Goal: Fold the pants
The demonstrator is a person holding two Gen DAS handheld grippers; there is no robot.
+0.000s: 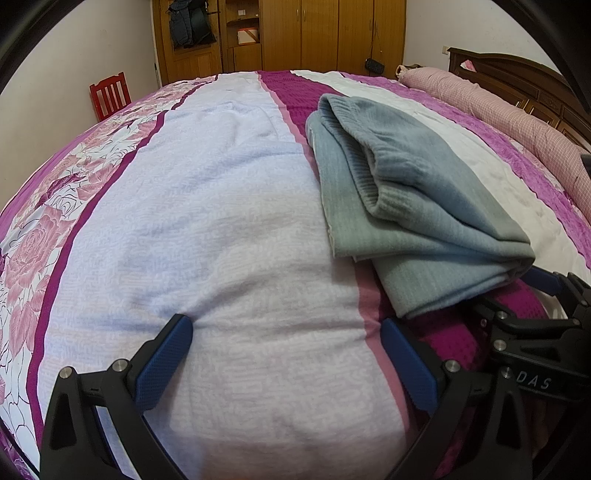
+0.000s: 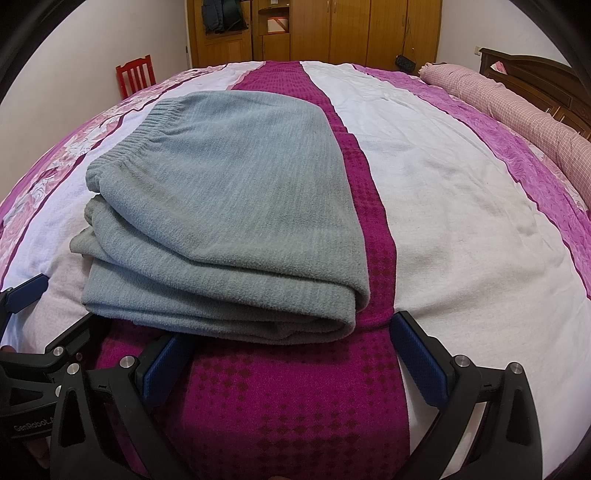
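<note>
Wooden wardrobes [image 2: 332,29] line the far wall, a red chair [image 2: 135,74] stands by the wall off the bed's far left corner, and most of the room is taken up by a bed [image 2: 461,206] under a bedspread striped in white, magenta and rose-printed pink. Folded grey pants [image 2: 229,206] lie on the bedspread near its front edge, stacked in several layers, the ribbed waistband [image 2: 136,136] on the pants' far left side and the thick folded edge turned toward the grippers; the bundle rests partly on the dark magenta stripe [image 2: 295,387] and partly on the white band to the left of it. A long pink checked bolster [image 2: 517,110] lies well to the right of the pants, along a dark wooden headboard [image 2: 535,70]. Just in front of the pants' folded edge the right gripper [image 2: 288,354] sits low over the magenta stripe, its blue-padded jaws spread wide and holding nothing, the left pad close under the fold though I cannot tell whether it touches. To the left of the pants the left gripper [image 1: 284,354] hovers over the white band, likewise released and empty, well apart from the cloth, with the right gripper close beside it
</note>
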